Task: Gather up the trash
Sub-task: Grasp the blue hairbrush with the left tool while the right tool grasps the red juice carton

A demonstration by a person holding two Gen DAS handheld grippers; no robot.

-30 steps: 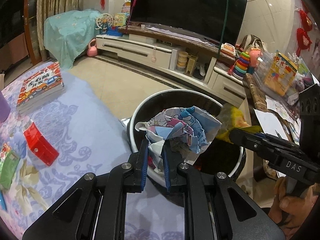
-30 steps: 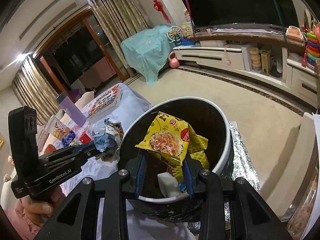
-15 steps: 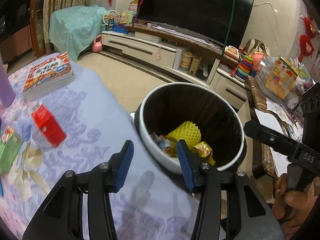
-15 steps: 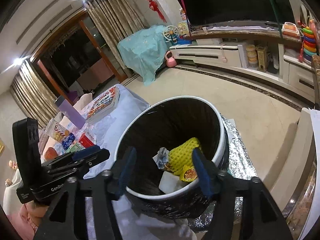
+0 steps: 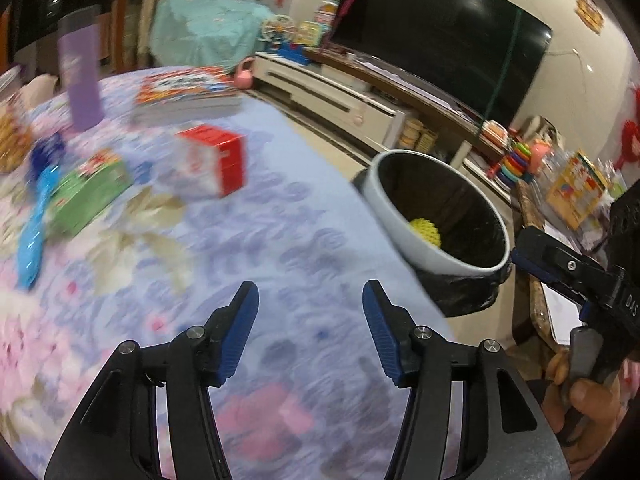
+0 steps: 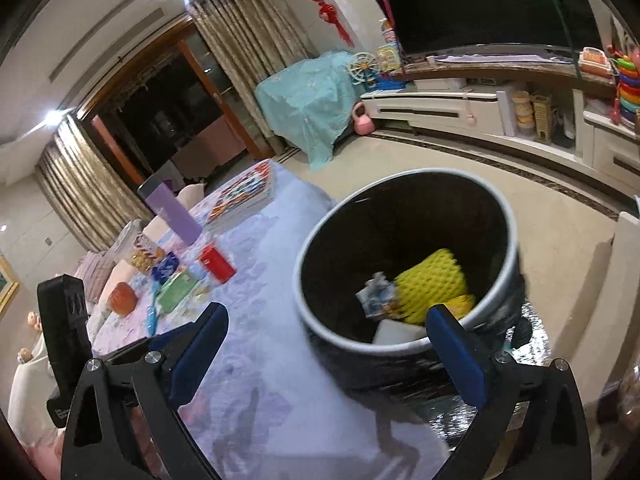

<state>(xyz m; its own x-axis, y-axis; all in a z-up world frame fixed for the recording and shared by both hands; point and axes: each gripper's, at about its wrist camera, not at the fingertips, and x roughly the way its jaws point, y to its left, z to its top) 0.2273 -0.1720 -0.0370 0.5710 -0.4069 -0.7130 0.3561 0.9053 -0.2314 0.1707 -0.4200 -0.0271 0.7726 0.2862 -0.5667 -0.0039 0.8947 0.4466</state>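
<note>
My left tool (image 5: pixel 310 316) hangs over the flowered worktop (image 5: pixel 240 248) with its blue pads wide apart and nothing between them. My right tool (image 6: pixel 326 334) is spread wide too, empty, with the bin (image 6: pixel 404 256) just beyond its right pad.

The bin stands off the worktop's far right edge, a white rim around a black liner. Inside it I see the trash: a yellow foam net (image 6: pixel 432 284), a crumpled printed wrapper (image 6: pixel 378 296) to its left, a white block (image 6: pixel 394 332) at the near wall, and a bit of yellow packet (image 6: pixel 460 306) to the right. From my left view only the foam net (image 5: pixel 426 232) shows in the bin (image 5: pixel 436 220).

On the worktop, left of the bin, a red box (image 5: pixel 220 156) lies nearest the middle, with a green packet (image 5: pixel 90 196) and a blue strip (image 5: pixel 36 224) further left; all three are blurred. A purple bottle (image 5: pixel 80 80) stands upright at the far left, and a stack of books (image 5: pixel 188 88) lies at the far edge. My right hand (image 5: pixel 584 396) grips its handle at the right of the left view.
</note>
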